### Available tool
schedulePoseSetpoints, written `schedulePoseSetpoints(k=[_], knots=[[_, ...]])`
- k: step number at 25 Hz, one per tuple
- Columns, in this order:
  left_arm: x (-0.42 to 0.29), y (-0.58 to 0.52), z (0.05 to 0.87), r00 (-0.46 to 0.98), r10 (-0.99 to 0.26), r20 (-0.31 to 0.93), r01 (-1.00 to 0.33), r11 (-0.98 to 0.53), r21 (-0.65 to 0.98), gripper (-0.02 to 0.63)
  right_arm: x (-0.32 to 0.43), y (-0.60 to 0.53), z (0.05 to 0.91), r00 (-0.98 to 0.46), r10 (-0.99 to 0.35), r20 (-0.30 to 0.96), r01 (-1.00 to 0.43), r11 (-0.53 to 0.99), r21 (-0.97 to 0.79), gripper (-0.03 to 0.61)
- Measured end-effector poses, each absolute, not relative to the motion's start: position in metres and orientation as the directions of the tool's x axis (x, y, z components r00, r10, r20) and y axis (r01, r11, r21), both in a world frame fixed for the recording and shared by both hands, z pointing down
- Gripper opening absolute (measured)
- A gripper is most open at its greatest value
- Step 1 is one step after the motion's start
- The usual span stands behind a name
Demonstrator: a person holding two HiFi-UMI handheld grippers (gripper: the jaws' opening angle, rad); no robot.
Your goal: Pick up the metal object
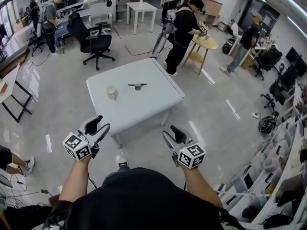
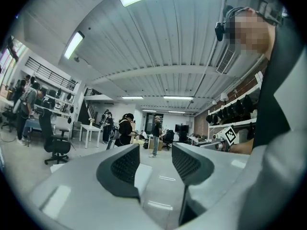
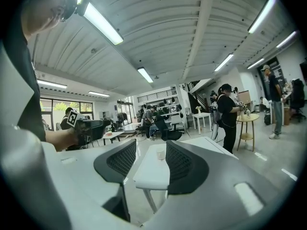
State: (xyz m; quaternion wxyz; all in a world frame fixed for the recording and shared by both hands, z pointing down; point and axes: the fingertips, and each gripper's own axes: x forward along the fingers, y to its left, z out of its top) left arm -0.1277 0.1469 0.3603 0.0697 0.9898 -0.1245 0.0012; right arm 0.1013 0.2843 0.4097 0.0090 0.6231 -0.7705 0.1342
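Note:
The metal object [image 1: 137, 86], small and dark with thin arms, lies near the middle of the white square table [image 1: 153, 104]. A small beige cup [image 1: 112, 93] stands to its left and shows between the jaws as the cup [image 3: 161, 154] in the right gripper view. My left gripper [image 1: 100, 127] and right gripper [image 1: 171, 134] are held in the air short of the table's near edge, well apart from the object. The jaws of the left gripper [image 2: 156, 159] and the right gripper [image 3: 148, 162] stand open with nothing between them.
A black office chair [image 1: 93, 40] stands beyond the table on the left. A person [image 1: 180, 32] works at a round wooden table [image 1: 205, 43] behind it. A small white table [image 1: 141, 8] is at the back. Shelving [image 1: 283, 176] lines the right side.

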Motion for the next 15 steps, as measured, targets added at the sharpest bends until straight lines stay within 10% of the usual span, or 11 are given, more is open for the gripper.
schedulePoseSetpoints(k=[15], knots=[[-0.123,0.095,0.373,0.978,-0.205,0.033,-0.208,-0.961,0.182,0.21,0.1,0.233,0.42,-0.186,-0.961,0.204,-0.963,0.138,-0.23,0.225]])
